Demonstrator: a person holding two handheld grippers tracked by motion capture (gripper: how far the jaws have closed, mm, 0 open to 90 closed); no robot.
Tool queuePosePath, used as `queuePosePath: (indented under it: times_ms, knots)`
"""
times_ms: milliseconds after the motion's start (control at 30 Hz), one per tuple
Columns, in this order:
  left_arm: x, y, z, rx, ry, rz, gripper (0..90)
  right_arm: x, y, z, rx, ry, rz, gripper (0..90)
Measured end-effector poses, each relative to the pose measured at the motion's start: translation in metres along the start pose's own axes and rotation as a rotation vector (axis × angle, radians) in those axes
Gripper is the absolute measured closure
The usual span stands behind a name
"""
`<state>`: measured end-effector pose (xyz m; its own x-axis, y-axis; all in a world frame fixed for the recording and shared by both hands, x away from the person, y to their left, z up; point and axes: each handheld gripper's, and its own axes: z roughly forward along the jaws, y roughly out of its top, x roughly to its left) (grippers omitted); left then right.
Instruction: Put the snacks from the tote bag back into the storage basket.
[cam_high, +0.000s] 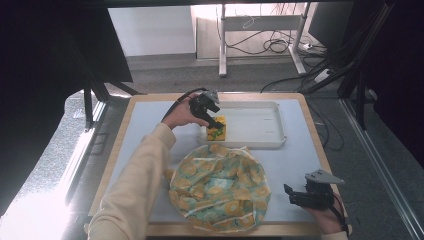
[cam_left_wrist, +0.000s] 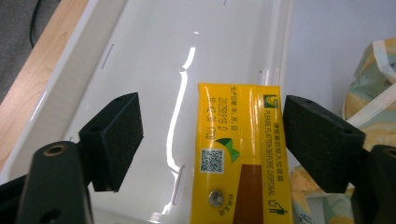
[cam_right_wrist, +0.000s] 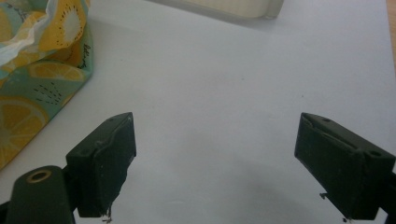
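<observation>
The yellow carton (cam_left_wrist: 240, 154) is lying inside the white tray (cam_high: 270, 137), at its left end w/ the printed side up, and is being straddled by the left hand-held gripper (cam_left_wrist: 212, 140): jaws apart, one beside each long edge, not clamped. Judging by that, the carton is either being set down or being picked up; which one can't be told. The fruit-print cloth bag (cam_high: 220, 187) is lying crumpled on the counter (cam_high: 300, 160) just in front of the tray, approx. mid-counter. The right hand-held gripper (cam_right_wrist: 215, 163) is being held low over bare counter to the bag's right, jaws wide apart, nothing between them. Bag is probably next to be handled.
</observation>
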<state>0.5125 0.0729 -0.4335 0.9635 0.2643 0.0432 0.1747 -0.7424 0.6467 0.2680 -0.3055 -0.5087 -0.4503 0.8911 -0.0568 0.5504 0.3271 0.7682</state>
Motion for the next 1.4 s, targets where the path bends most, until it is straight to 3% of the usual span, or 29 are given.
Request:
queuePosePath:
  times_ms: [300,567,900,1033,1400]
  knots:
    - [-0.003,0.003,-0.015,-0.061,0.001,-0.074,15.2,0.000,0.000,-0.001,0.000,-0.002,0.001,12.8]
    - [-0.011,-0.002,-0.027,-0.082,0.014,-0.135,14.4,0.000,0.000,-0.001,0.001,-0.003,0.000,12.8]
    - [-0.025,-0.012,-0.046,-0.111,0.050,-0.149,14.9,0.002,0.001,-0.001,-0.001,-0.003,-0.004,12.8]
    - [-0.034,-0.015,-0.052,-0.116,0.077,-0.149,15.5,0.002,0.001,-0.002,-0.002,-0.006,-0.006,12.8]
    - [-0.070,-0.035,-0.066,-0.118,0.103,-0.199,16.2,0.004,0.002,-0.002,-0.006,-0.005,-0.012,12.8]
